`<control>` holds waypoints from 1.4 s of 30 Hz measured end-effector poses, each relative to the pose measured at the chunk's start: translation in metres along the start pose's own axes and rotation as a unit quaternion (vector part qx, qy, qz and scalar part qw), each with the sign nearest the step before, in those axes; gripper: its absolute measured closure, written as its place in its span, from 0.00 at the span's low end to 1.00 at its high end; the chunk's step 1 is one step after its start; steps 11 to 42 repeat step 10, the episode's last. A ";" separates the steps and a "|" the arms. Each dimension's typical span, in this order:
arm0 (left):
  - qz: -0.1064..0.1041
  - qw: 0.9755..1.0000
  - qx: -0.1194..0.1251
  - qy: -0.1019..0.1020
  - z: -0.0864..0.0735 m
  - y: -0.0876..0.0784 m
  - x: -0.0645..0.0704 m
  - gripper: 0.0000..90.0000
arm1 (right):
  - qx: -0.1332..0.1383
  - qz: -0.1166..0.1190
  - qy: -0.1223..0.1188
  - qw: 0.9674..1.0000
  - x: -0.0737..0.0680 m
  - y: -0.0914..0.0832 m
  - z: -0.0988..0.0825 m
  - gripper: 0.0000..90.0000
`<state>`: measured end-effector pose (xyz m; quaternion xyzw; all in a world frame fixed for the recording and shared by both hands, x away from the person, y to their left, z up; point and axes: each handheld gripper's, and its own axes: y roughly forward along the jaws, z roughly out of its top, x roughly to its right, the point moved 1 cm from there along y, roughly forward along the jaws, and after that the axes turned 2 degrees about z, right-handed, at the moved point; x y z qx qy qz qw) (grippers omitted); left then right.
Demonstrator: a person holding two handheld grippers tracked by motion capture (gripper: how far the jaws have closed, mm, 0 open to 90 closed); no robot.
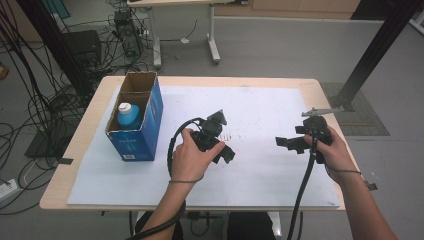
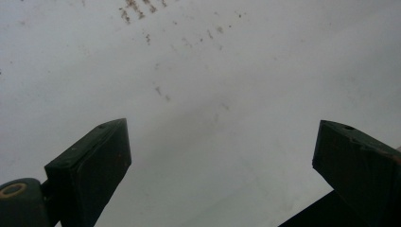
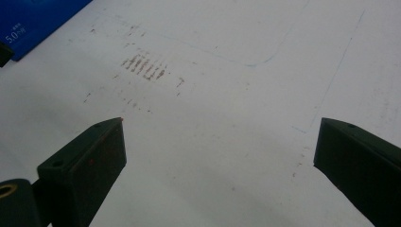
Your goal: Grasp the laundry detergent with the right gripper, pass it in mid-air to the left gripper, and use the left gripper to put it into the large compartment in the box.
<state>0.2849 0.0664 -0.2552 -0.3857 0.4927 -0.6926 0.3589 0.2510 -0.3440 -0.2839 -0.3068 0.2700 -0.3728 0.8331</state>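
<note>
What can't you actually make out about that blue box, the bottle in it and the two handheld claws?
- Bottle: high view, its body is hidden by the walls of the blue box.
- Box print: too small in the high view; cut off by the edge in the right gripper view.
- Left gripper: partly covered by the left hand.
- Right gripper: jaws small, dark.

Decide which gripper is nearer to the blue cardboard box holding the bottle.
Left. The left gripper hovers over the white sheet just right of the blue cardboard box; the right gripper is far across the table near its right edge.
</note>
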 end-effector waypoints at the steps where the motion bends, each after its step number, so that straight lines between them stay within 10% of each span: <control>1: -0.001 1.000 0.000 0.000 0.000 0.001 0.000 0.06 | -0.001 0.001 0.001 1.000 0.000 0.000 0.000 0.03; 42: -0.006 1.000 -0.001 0.001 -0.001 0.000 0.000 0.06 | -0.002 -0.001 0.001 1.000 -0.003 0.000 0.002 0.03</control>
